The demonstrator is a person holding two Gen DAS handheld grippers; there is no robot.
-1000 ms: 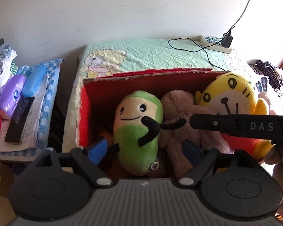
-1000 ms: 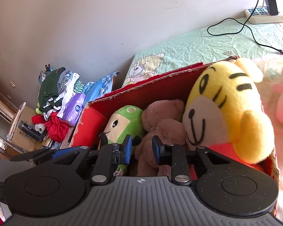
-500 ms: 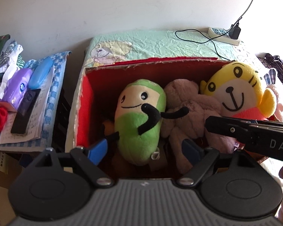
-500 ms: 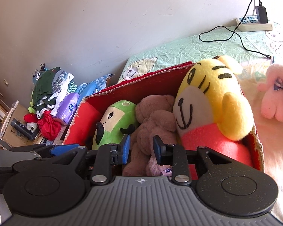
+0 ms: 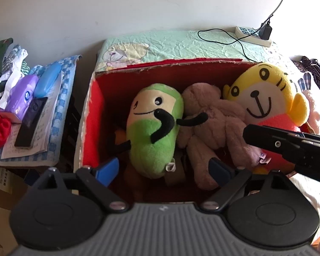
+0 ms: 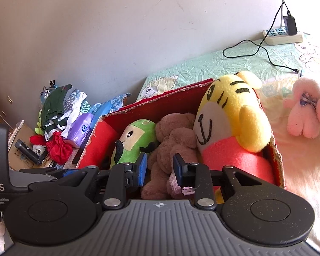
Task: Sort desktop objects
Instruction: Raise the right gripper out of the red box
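A red cardboard box on the bed holds three plush toys side by side: a green bean-shaped one, a brown bear and a yellow tiger. My left gripper is open, hovering at the box's near edge below the green toy. My right gripper hangs over the near right of the box, its blue pads a narrow gap apart with nothing between them. Behind that gap lies the brown bear. A pink plush lies outside on the bed.
Left of the box a side table carries a purple tissue pack, a blue case, a black handset and piled clothes. A power strip with a black cable lies on the green sheet by the wall.
Both grippers have drawn back from the box, so more of it shows. The right gripper has slid right and lower in the left wrist view. The toys have not moved.
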